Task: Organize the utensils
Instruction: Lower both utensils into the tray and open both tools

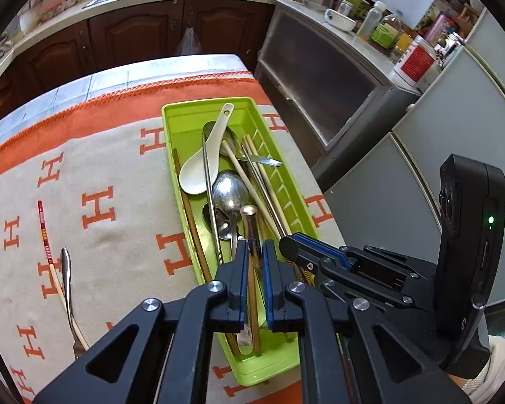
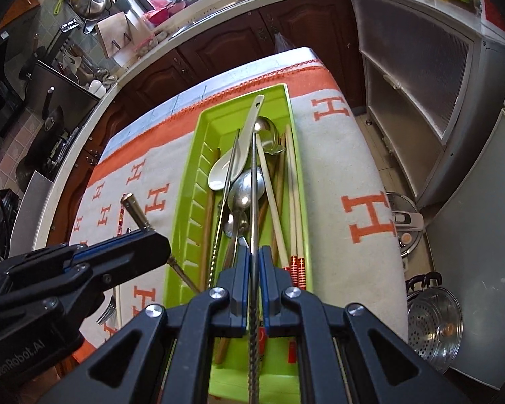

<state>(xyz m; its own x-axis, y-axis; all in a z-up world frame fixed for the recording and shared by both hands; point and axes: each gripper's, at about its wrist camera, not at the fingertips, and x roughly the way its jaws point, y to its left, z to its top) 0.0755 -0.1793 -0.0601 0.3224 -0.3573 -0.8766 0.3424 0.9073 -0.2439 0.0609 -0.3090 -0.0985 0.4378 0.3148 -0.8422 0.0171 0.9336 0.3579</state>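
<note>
- The left gripper (image 1: 255, 252) is clamped on a metal utensil (image 1: 250, 232) with a rounded, brassy end that sticks up past the fingertips, pointing steeply down over the near part of the tray.
- The right gripper (image 2: 253, 259) is clamped on a thin steel chopstick (image 2: 253, 181); its twisted end runs back between the jaws and its slim end reaches forward over the tray.
- The green tray (image 1: 171, 124) lies lengthwise straight ahead of and under both grippers, on a cloth (image 1: 118, 168) of cream and orange with an H pattern.
- In the tray, just ahead of the left gripper's tips, lies a steel spoon (image 1: 230, 193); further ahead and slightly left is a white spoon (image 1: 202, 165), with pale chopsticks (image 1: 269, 181) running along to the right.
- Well to the left of the left gripper, out on the cloth, a red-banded chopstick (image 1: 45, 239) lies touching a fork (image 1: 67, 279), both outside the tray.
- In the right wrist view, two chopsticks with red-striped ends (image 2: 298, 269) lie in the tray just right of the right gripper's tips.
- The two grippers are close side by side, the left one appearing at the left edge of the right wrist view with its utensil angled up over the cloth.
</note>
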